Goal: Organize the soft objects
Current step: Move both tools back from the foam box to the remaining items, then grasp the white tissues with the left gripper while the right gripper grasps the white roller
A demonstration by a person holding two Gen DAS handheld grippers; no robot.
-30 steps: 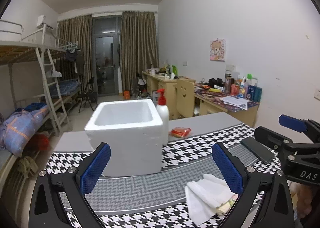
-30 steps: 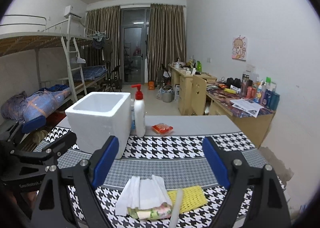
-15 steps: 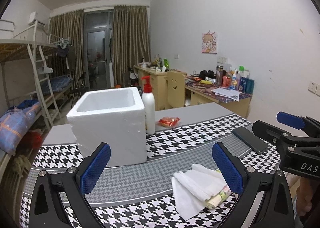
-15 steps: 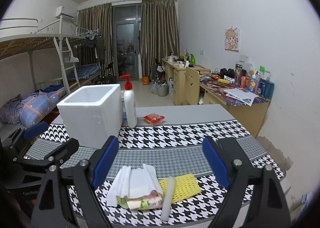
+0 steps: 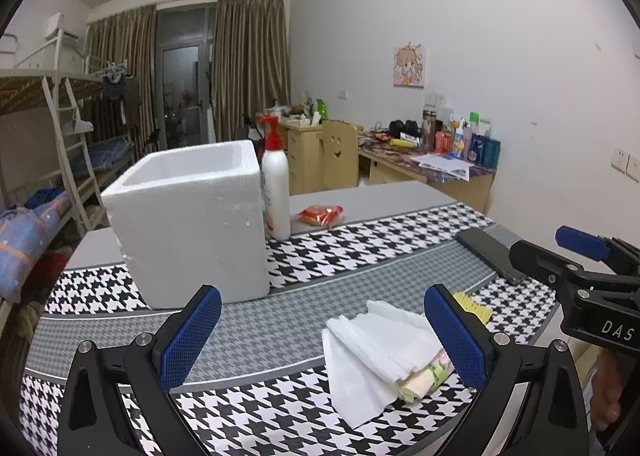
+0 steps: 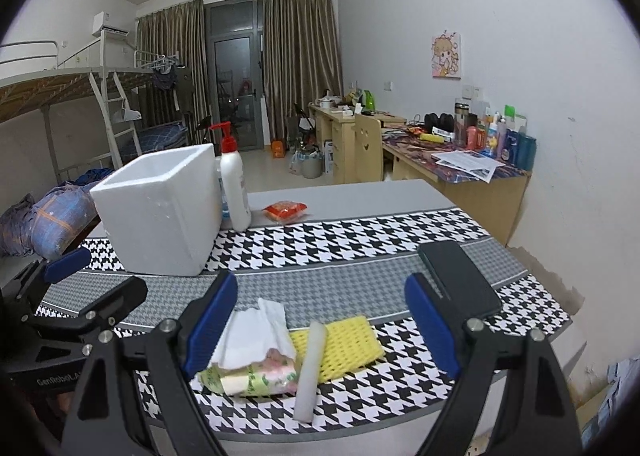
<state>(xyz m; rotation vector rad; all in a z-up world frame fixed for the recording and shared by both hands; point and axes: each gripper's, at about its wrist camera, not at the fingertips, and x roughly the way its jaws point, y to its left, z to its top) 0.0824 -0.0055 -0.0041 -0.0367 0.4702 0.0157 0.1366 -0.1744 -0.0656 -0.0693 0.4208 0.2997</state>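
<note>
A pack of white tissues point(image 5: 380, 348) point(image 6: 256, 344) in a flowered wrapper lies near the front edge of the houndstooth-covered table point(image 5: 360, 252). Beside it sit a yellow foam net point(image 6: 344, 344) and a white foam stick point(image 6: 310, 370). An open white foam box point(image 5: 192, 215) point(image 6: 160, 211) stands at the back left. My left gripper point(image 5: 320, 330) is open, hovering just left of the tissues. My right gripper point(image 6: 320, 320) is open above the tissues and yellow net, holding nothing.
A white pump bottle point(image 5: 276, 191) stands right of the box, with a red snack packet point(image 5: 320, 213) behind it. A black phone point(image 6: 460, 280) lies at the table's right edge. Bunk beds stand at the left, desks along the right wall.
Both grippers have sunk and tilted down toward the table and moved closer to the tissues; the soft items now sit higher and larger in both views. Jaws stay open.
</note>
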